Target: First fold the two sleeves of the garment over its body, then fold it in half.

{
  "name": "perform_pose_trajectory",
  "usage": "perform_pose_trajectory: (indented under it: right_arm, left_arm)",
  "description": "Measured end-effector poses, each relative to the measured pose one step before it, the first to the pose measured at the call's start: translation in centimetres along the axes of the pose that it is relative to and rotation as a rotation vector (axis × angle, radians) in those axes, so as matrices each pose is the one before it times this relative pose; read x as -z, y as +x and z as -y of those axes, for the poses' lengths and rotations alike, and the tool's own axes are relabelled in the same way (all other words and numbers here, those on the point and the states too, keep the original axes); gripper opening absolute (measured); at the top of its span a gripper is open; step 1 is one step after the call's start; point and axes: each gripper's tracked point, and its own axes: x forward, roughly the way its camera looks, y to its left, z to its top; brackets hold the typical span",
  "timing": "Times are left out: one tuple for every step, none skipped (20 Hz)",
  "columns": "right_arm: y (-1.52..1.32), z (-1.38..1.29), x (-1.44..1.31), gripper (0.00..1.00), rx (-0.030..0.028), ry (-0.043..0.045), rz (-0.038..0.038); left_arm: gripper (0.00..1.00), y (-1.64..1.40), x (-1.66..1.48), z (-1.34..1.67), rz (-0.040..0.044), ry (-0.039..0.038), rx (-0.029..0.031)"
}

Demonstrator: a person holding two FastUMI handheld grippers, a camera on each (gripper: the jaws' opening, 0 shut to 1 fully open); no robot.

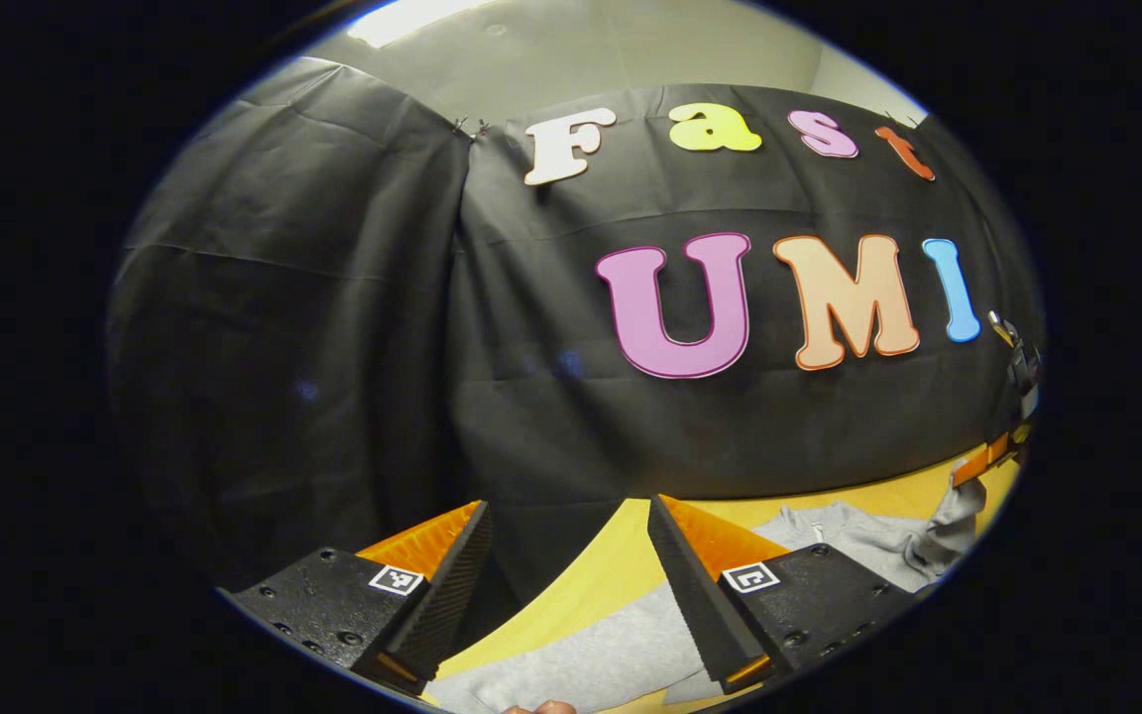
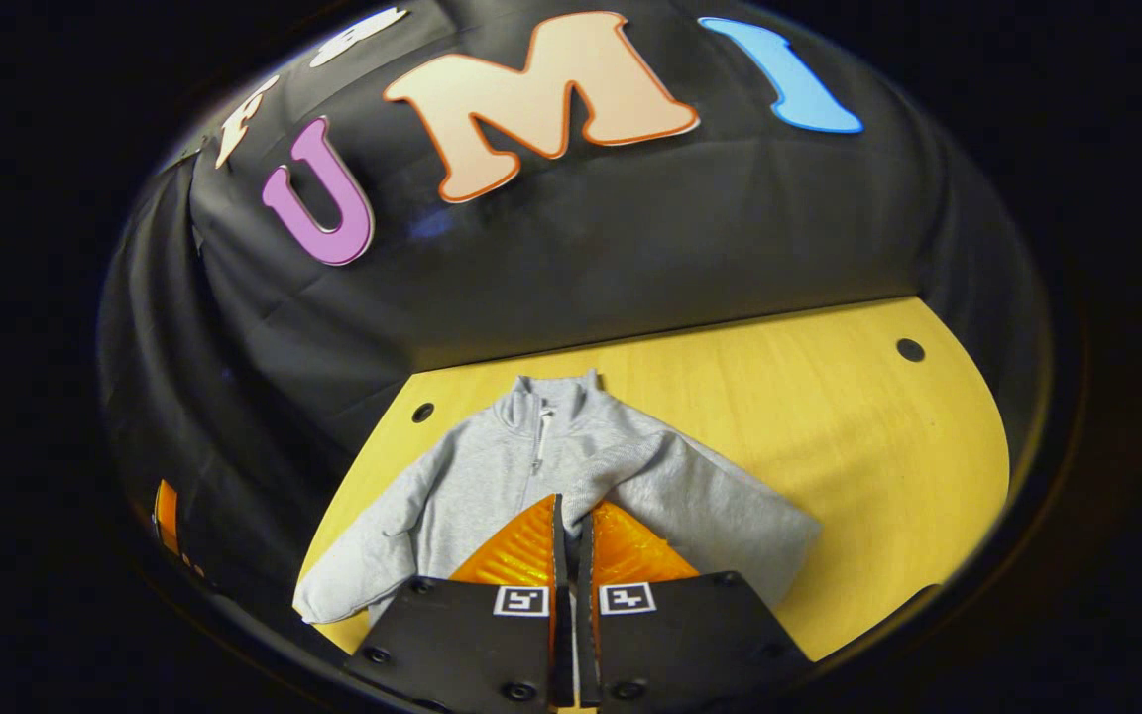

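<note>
Your right gripper [image 2: 571, 516] pinched the soft grey zip-neck sweater [image 2: 492, 476] on the yellow wooden table [image 2: 829, 416]. Your left gripper [image 1: 566, 526] had its jaws spread wide.

text: none readable | markers: square black-white tags on gripper [image 2: 571, 516] fingers [image 2: 521, 600]

The left tool [image 1: 566, 585] is held with its two fingers spread wide apart, nothing between them, their ribbed inner faces bare. The right tool [image 2: 571, 555] has its fingers drawn together with only a thin slit left between them. In the left gripper view, the right tool [image 1: 1002, 446] shows far off at the right edge, raised and pinching grey cloth.
</note>
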Motion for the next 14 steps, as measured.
perform_pose_trajectory:
  right_arm:
    - [0.691,-1.106,-0.105,0.04,-0.0136,-0.01179,-0.00523]
    - [0.718,-1.16,0.037,0.04,-0.01206,-0.01196,-0.00572]
    - [0.799,-1.086,0.008,0.04,-0.01103,-0.01352,-0.01036]
    - [0.758,-1.064,0.161,0.04,-0.01128,-0.01424,-0.01038]
    - [0.749,-1.086,0.099,0.04,-0.01176,-0.01679,-0.0075]
    - [0.703,-1.012,0.13,0.04,-0.01032,-0.01632,-0.00834]
    - [0.792,-1.039,0.038,0.04,-0.00964,-0.01355,-0.0069]
    - [0.804,-1.043,-0.049,0.04,-0.01033,-0.00847,-0.00535]
    - [0.739,-1.026,-0.048,0.04,-0.01087,-0.00554,-0.00501]
    - [0.808,-0.962,0.014,0.04,-0.01102,-0.00463,-0.00703]
    - [0.774,-1.055,0.06,0.04,-0.013,-0.00416,-0.00833]
    - [0.793,-0.999,0.13,0.04,-0.01042,-0.00921,-0.00813]
    - [0.819,-0.95,0.134,0.04,-0.00754,-0.01293,-0.01061]
    - [0.849,-0.978,0.312,0.04,-0.00875,-0.0152,-0.01089]
  left_arm:
    - [0.93,-0.012,0.135,-0.56,-0.00343,0.0013,-0.00922]
    - [0.93,0.031,0.115,-0.562,-0.00363,0.00161,-0.00781]
    - [0.93,-0.104,0.195,-0.58,-0.00248,0.00144,-0.00718]
    - [0.93,-0.057,0.135,-0.485,-0.00203,0.00176,-0.00717]
    - [0.93,-0.03,0.176,-0.548,-0.00158,0.00155,-0.00762]
    - [0.93,0.036,0.082,-0.52,-0.00348,0.00172,-0.00663]
    - [0.95,-0.083,0.288,-0.505,-0.00576,0.0034,-0.00703]
    - [0.94,-0.083,0.109,-0.623,-0.00231,0.00404,-0.00803]
    - [0.93,-0.147,0.125,-0.786,0.00023,0.00396,-0.01033]
    - [0.94,-0.04,0.003,-0.705,-0.0025,0.00314,-0.01023]
    - [0.93,-0.103,0.218,-0.801,-0.00287,0.00203,-0.01252]
    - [0.95,-0.028,0.285,-0.701,-0.00535,0.00047,-0.01183]
    - [0.93,-0.097,0.289,-0.793,-0.00553,0.00406,-0.01304]
    - [0.93,-0.072,0.224,-0.761,-0.00426,0.00372,-0.01261]
